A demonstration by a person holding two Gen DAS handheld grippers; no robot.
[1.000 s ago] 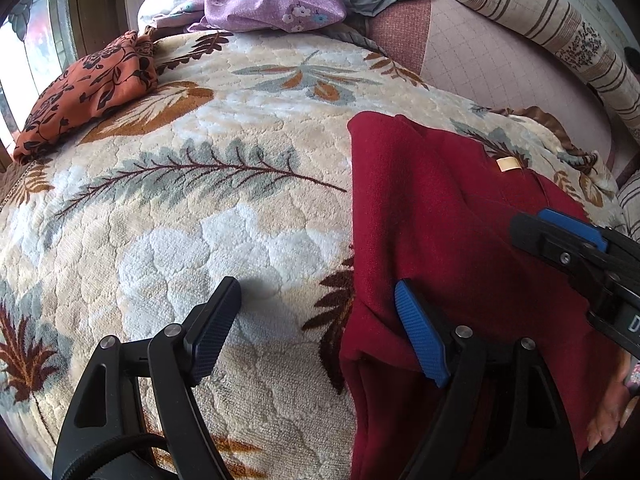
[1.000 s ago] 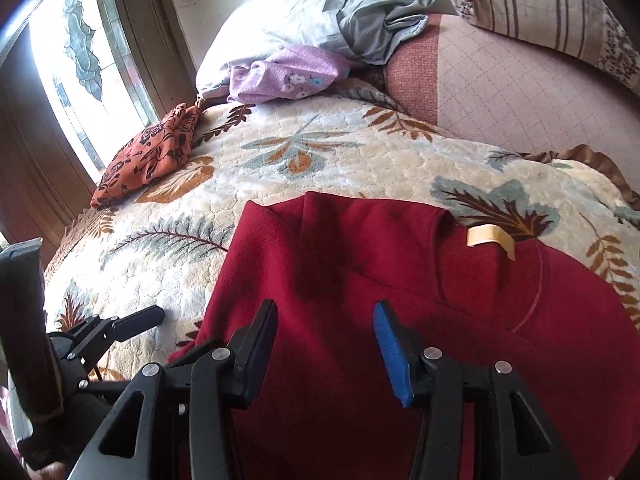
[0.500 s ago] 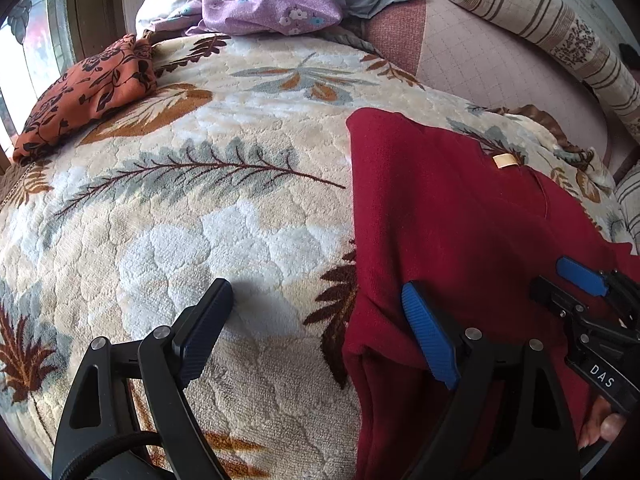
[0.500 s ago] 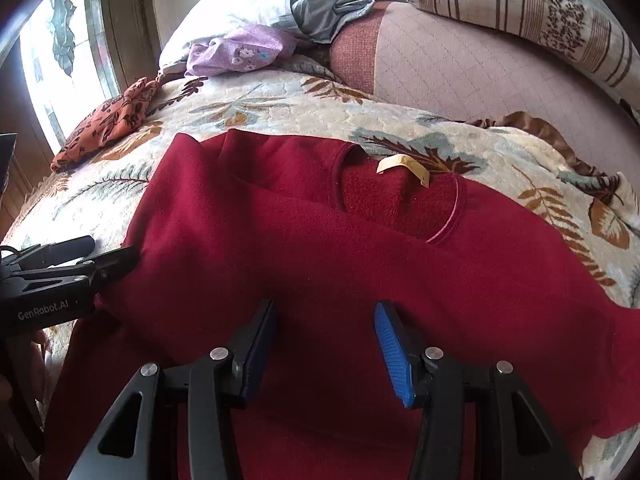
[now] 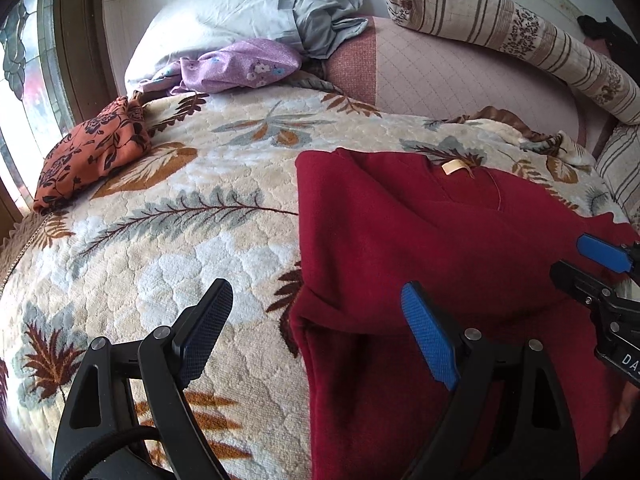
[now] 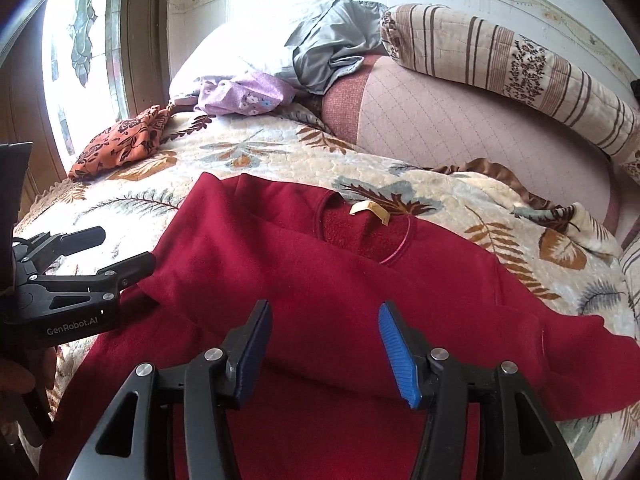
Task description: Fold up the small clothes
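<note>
A dark red fleece top (image 5: 400, 240) lies on the leaf-patterned blanket (image 5: 180, 240), neckline with a tan label (image 5: 452, 167) at the far side; it also shows in the right wrist view (image 6: 320, 280). One sleeve is folded across its body. My left gripper (image 5: 316, 320) is open and empty, straddling the top's left edge just above it. My right gripper (image 6: 324, 348) is open and empty over the middle of the top. Each gripper shows in the other's view, the right one (image 5: 592, 268) and the left one (image 6: 116, 252).
An orange floral cloth (image 5: 92, 152) lies at the blanket's far left. A purple floral cloth (image 5: 240, 66) and grey pillows (image 5: 260, 16) sit at the back. A striped bolster (image 5: 520, 36) and pink quilted cushion (image 5: 460, 84) lie at the back right. A window (image 6: 80, 60) is on the left.
Both grippers have drawn back toward the near edge and tilted up. The right gripper moved right, from the top's left side to over its middle. Both stayed open.
</note>
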